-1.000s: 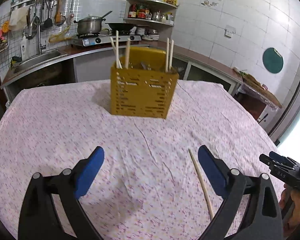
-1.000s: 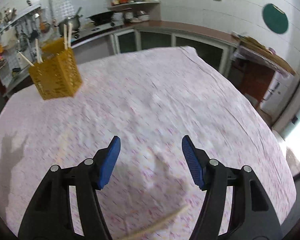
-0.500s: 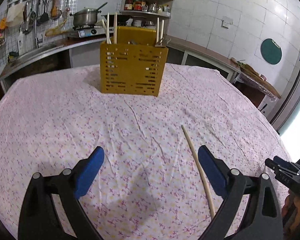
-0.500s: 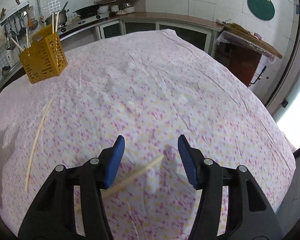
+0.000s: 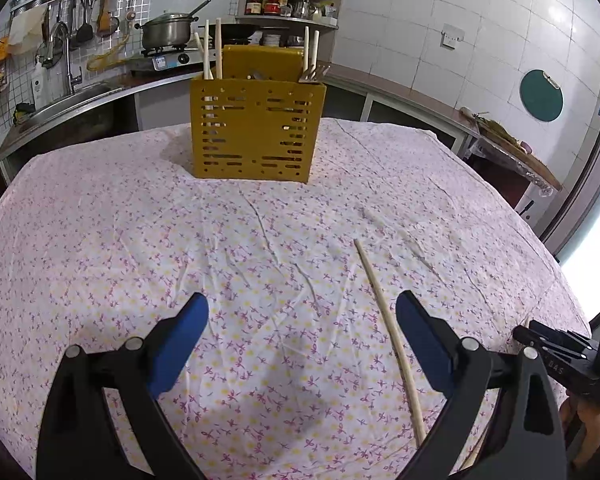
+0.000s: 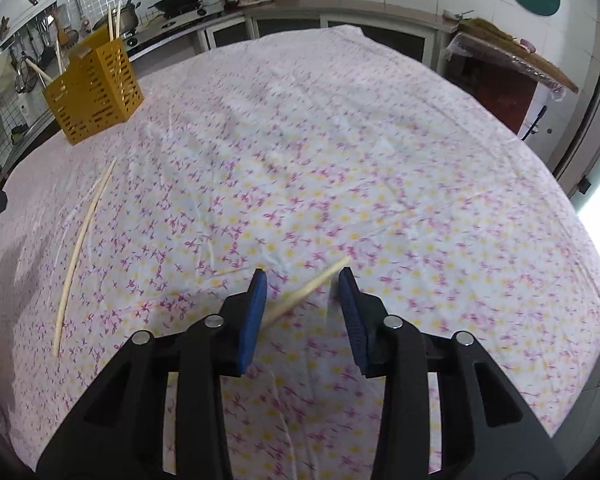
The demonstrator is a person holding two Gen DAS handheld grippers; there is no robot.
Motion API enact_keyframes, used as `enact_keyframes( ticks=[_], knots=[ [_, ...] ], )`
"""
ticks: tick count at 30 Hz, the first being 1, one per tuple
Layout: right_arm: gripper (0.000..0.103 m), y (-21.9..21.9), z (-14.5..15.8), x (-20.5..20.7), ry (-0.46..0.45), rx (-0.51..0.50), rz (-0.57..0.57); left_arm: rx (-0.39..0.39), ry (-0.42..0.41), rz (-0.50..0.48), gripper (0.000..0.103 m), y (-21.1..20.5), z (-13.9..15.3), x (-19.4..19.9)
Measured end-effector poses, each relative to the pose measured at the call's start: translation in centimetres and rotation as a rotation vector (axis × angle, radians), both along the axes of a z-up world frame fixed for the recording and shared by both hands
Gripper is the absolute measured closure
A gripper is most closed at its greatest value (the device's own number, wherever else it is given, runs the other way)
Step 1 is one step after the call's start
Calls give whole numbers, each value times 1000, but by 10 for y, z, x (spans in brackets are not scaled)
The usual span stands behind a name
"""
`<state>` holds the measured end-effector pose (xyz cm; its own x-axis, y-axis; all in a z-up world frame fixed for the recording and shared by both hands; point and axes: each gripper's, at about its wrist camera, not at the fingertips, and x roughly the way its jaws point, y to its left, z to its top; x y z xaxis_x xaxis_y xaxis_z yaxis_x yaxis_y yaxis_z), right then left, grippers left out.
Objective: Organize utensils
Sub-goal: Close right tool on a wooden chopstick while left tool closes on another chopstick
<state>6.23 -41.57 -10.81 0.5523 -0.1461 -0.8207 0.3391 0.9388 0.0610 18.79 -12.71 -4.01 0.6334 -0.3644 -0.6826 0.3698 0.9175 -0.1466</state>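
A yellow slotted utensil holder (image 5: 256,132) stands on the far side of the floral-cloth table (image 5: 100,240), with several chopsticks and a fork upright in it. My left gripper (image 5: 302,308) hovers open over the cloth; a wooden chopstick (image 5: 384,312) lies flat just inside its right finger. In the right wrist view, a second chopstick (image 6: 306,290) lies slanted on the cloth between the blue pads of my right gripper (image 6: 302,280). Its jaws are closing, with a gap still showing at each pad. The holder (image 6: 94,92) sits far left, and the first chopstick (image 6: 82,240) lies left.
A kitchen counter with a sink (image 5: 60,100), a stove and a pot (image 5: 166,34) runs behind the table. A shelf of jars (image 5: 288,4) hangs on the tiled wall. The table's right edge (image 6: 580,220) drops to the floor near a doorway.
The right gripper came down over the slanted chopstick and its jaws narrowed around it. The left gripper dropped a little toward the cloth, staying open beside its chopstick.
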Motion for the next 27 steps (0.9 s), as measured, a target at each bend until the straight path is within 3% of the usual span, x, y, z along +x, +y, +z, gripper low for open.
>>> enact_keyframes(
  ticks=[6,9,17,23,27],
  knots=[
    [87,-2,2,15,16,-4,20,5,14,5,10,-4,-3,10],
    [92,-4,1,24,26,-12,31,5,25,0,10,-8,-5,16],
    [102,-16,3,43,30,-14,52,33,101,-20,10,-41,-20,36],
    [102,-28,4,65,33,14,61,73,194,-24,10,-68,-43,58],
    [101,-31,9,59,25,36,68,107,194,-29,10,-81,-48,66]
  ],
)
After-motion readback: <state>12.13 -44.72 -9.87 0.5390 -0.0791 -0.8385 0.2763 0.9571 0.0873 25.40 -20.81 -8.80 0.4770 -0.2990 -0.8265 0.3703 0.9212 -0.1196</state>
